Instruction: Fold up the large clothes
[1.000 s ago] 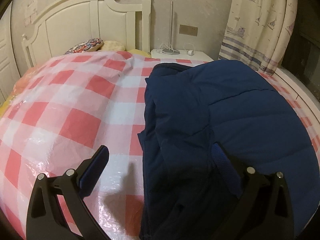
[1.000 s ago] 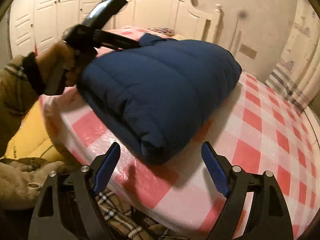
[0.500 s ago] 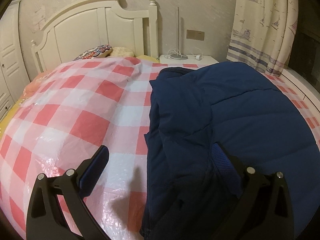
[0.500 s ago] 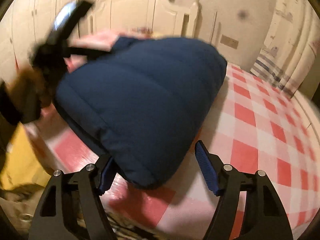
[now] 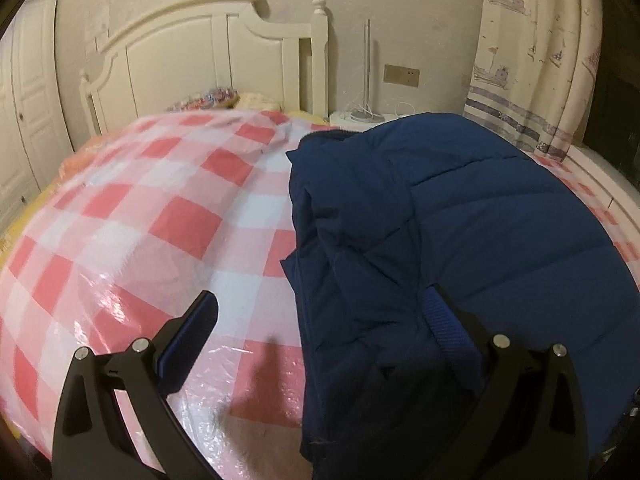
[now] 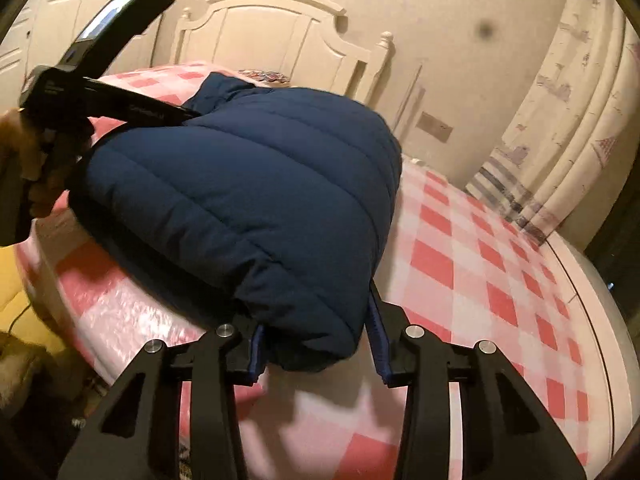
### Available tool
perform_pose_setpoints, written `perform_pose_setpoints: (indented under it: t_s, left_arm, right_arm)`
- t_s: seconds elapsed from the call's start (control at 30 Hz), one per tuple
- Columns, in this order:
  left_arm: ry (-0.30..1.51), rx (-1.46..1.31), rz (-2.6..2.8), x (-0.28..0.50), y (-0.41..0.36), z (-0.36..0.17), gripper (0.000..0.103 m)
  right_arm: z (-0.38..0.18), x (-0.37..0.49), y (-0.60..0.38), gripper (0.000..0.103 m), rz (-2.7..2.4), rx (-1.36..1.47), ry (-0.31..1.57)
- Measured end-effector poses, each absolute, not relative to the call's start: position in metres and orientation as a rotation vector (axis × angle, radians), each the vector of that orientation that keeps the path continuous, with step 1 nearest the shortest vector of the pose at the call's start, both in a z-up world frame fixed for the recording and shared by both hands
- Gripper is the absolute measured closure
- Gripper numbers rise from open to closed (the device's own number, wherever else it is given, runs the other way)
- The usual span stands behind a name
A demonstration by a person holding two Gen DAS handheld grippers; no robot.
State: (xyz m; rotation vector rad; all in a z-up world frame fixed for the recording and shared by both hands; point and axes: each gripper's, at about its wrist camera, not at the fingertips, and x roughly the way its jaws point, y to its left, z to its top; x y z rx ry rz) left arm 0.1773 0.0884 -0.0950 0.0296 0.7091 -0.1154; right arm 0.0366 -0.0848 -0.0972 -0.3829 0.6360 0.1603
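We have the dark navy quilted puffer jacket (image 6: 256, 200) lying folded on the bed's pink-and-white checked plastic-covered sheet (image 5: 168, 240), filling the right half of the left wrist view and the centre of the right wrist view. Our right tool (image 6: 316, 346) has just been closing, and its blue pads now pinch the jacket's rounded near corner at the bottom centre of the frame. Our left tool (image 5: 320, 320) stands spread: one finger over bare sheet at lower left, the other sunk against the jacket's layered edge at lower right, gripping nothing.

To do this step well, we judge we should seat the right pinch through all the padded layers, since slick puffy fabric may slide out. The left tool should close on the stacked edge before we lift, so both corners travel evenly.
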Motion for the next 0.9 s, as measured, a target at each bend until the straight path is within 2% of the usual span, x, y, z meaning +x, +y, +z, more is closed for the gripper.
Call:
perform_pose_setpoints:
  t_s: [0.13, 0.33, 0.37, 0.4, 0.43, 0.57, 0.7, 0.8, 0.9]
  left_arm:
    - [0.716, 0.005, -0.135, 0.179, 0.092, -0.097, 0.002]
    - [0.725, 0.006, -0.132, 0.178, 0.094, -0.096, 0.002]
    - [0.733, -0.007, -0.141, 0.179, 0.096, -0.095, 0.002]
    - [0.74, -0.023, -0.149, 0.179, 0.099, -0.095, 0.002]
    - [0.753, -0.05, -0.161, 0.18, 0.102, -0.096, 0.002]
    - [0.853, -0.236, -0.251, 0.186, 0.124, -0.104, 0.002]
    - [0.978, -0.525, -0.408, 0.197, 0.156, -0.125, 0.002]
    - [0.994, -0.507, -0.464, 0.2, 0.155, -0.125, 0.002]
    - [1.005, -0.527, -0.512, 0.207, 0.151, -0.127, 0.002]
  right_arm:
    - [-0.07, 0.026, -0.098, 0.064, 0.282, -0.285, 0.674]
    - [-0.034, 0.011, -0.084, 0.062, 0.354, -0.311, 0.568]
    - [-0.027, 0.014, -0.091, 0.053, 0.353, -0.278, 0.559]
    - [-0.021, 0.02, -0.101, 0.015, 0.341, -0.213, 0.552]
    - [-0.018, 0.03, -0.114, 0.004, 0.328, -0.163, 0.546]
    - [-0.036, 0.09, -0.162, 0.004, 0.359, 0.1, 0.693]
    - [-0.081, 0.163, -0.191, 0.004, 0.452, 0.39, 0.894]
    - [-0.098, 0.198, -0.197, 0.004, 0.538, 0.558, 0.97]
    - [-0.109, 0.225, -0.182, 0.004, 0.619, 0.589, 1.017]
